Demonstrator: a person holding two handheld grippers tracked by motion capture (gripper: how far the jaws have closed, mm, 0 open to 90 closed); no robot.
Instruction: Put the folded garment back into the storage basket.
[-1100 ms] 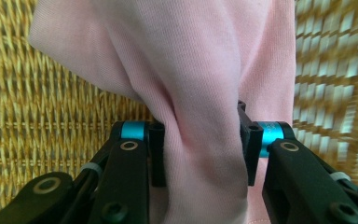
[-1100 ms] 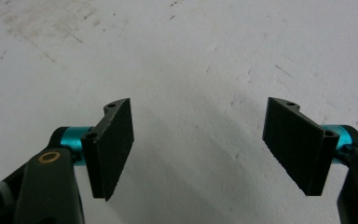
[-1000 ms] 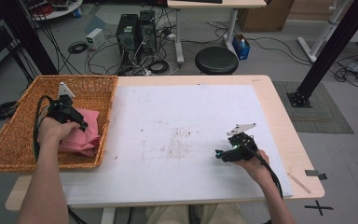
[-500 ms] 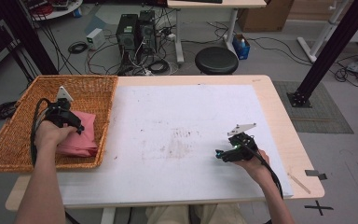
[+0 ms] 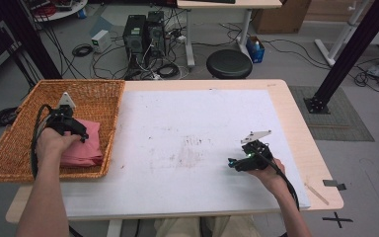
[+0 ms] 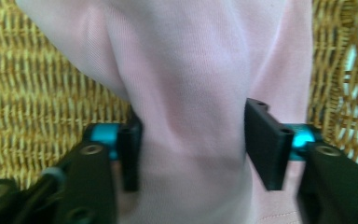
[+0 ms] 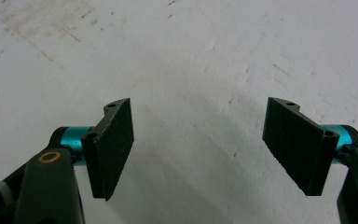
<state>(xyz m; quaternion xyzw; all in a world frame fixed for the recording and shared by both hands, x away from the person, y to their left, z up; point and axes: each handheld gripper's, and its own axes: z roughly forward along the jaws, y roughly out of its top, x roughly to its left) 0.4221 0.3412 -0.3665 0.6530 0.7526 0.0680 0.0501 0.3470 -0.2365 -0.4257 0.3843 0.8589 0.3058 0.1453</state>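
Right gripper (image 5: 238, 163): jaws spread wide, empty, low over white scuffed tabletop (image 5: 192, 128). Left gripper (image 6: 193, 149): jaws straddling soft pink folded cloth (image 6: 191, 70), whether clamped unclear. Cloth lying inside woven wicker basket (image 5: 98, 94), table's left. No legible writing.

Pink cloth (image 6: 191, 93): folded, soft knit; lying in wicker basket (image 5: 24, 148), near its right wall

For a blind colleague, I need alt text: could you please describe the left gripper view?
Pink cloth runs between the two black jaws of the left gripper, which stand on either side of a raised fold of it. A woven wicker basket lies under the cloth and shows at both sides.
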